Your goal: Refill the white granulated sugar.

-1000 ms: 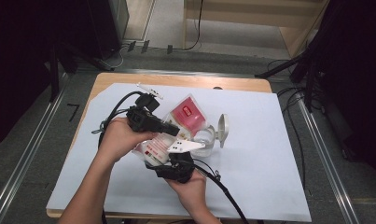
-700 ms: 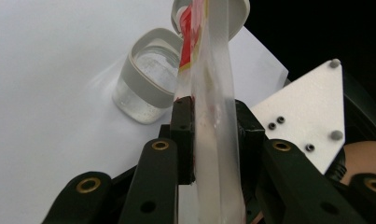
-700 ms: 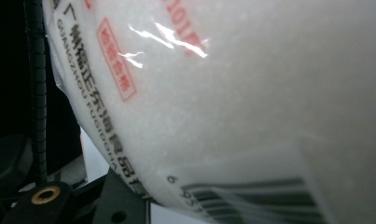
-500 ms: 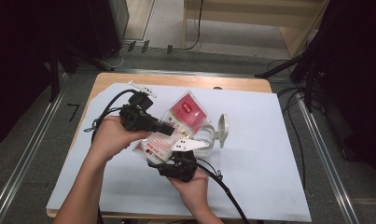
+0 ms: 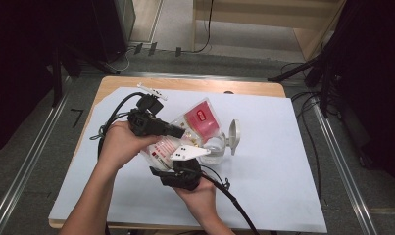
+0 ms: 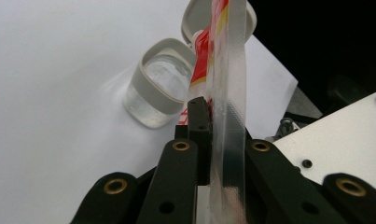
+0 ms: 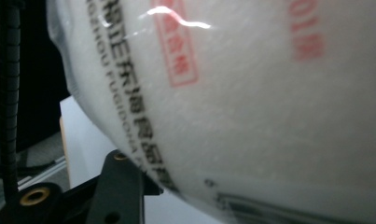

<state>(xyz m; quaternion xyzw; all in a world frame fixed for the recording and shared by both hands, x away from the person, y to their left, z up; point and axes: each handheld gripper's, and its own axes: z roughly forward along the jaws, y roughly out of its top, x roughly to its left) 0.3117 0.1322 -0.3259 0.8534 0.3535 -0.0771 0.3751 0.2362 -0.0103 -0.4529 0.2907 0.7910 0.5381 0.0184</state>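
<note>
Glossy clear plastic pouch with red-and-white print (image 6: 227,88), crinkly film. Clear glossy plastic jar with matt grey rim (image 6: 160,81). Matt white paper sheet (image 5: 283,161) over pale wooden tabletop (image 5: 195,84).

Even overhead light keeps my white table sheet (image 5: 263,161) bright, while the room around it falls dark. My right gripper view is soft and out of focus on the bag (image 7: 251,102), with a glare streak near its top.
</note>
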